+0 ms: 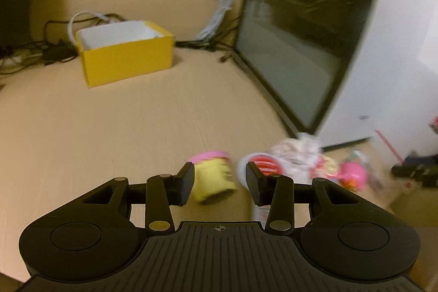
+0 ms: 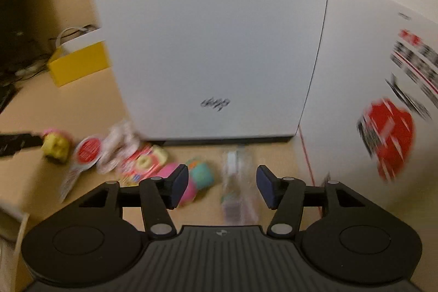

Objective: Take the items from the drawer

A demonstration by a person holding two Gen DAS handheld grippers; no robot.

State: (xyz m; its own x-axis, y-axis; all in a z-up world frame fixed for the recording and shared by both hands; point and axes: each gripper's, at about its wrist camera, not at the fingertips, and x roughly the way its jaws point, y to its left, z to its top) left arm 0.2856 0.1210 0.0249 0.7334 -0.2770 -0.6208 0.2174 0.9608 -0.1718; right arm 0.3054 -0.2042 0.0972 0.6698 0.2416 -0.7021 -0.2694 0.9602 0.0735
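My left gripper [image 1: 219, 171] is open just above the tan tabletop [image 1: 109, 133]. A yellow soft item with a pink rim [image 1: 213, 179] lies between its fingers, close to the left pad and clear of the right one. That item also shows at the far left of the right wrist view [image 2: 56, 148]. My right gripper [image 2: 222, 173] is open over a clear plastic packet [image 2: 236, 182] that lies between the pads, untouched. A teal and pink ball [image 2: 201, 174] rests beside its left finger. Both views are blurred.
A red-labelled packet [image 1: 264, 166], a white crinkled bag [image 1: 295, 152] and a pink toy [image 1: 353, 175] lie in a row. A white case with a dark glass side [image 1: 301, 32] stands behind them. A yellow box [image 1: 126, 59] and cables [image 1: 27, 54] sit at the back left. A white carton with red print [image 2: 383, 100] stands on the right.
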